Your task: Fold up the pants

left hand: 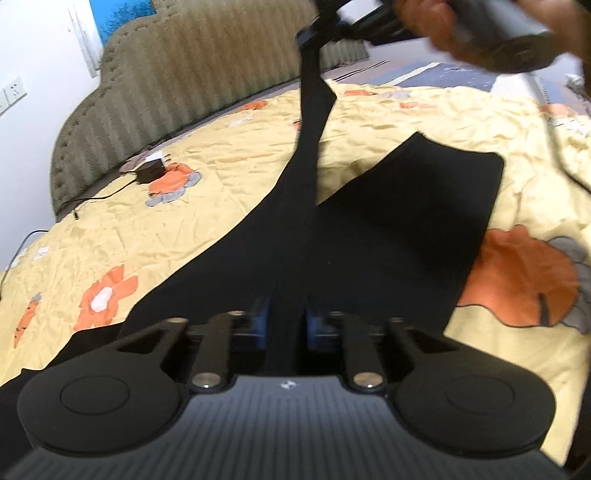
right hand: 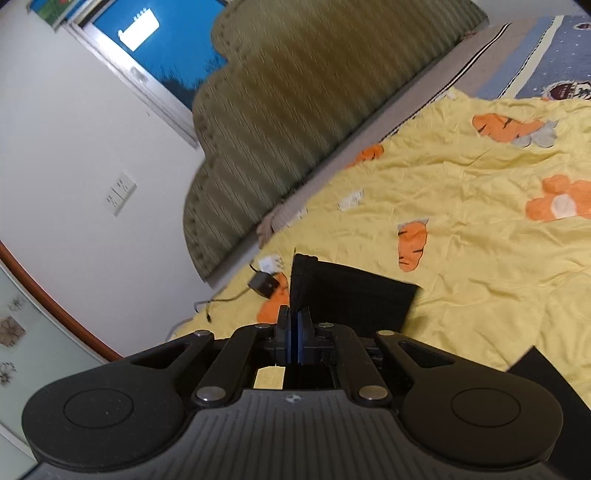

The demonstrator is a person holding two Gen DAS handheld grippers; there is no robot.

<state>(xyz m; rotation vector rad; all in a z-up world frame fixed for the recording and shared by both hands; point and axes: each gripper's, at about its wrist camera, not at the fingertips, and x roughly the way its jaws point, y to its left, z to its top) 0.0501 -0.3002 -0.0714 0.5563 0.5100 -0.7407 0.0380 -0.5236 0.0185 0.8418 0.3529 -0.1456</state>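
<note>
Blue pads line the left gripper (left hand: 287,321), whose jaws are clenched on a fold of the black pants (left hand: 388,229) at the near end of the garment. From that pinch a narrow strip of the cloth (left hand: 314,122) climbs taut to the right gripper (left hand: 314,31), which the person's hand (left hand: 443,26) holds raised above the far side of the pants. In the right wrist view the right gripper (right hand: 294,332) has its blue pads pressed tight on an upright edge of the pants (right hand: 351,291), the cloth standing up between them.

The rest of the pants lies flat on the yellow bedsheet (left hand: 229,177), printed with orange carrots and flowers. One leg (left hand: 436,184) spreads to the right of the lifted strip, its hem square. A small black charger (left hand: 150,172) with its cable rests on the sheet well to the left of the pants, near the padded green headboard (left hand: 184,85). Past the headboard stands a white wall (right hand: 74,147) with a socket plate (right hand: 120,194).
</note>
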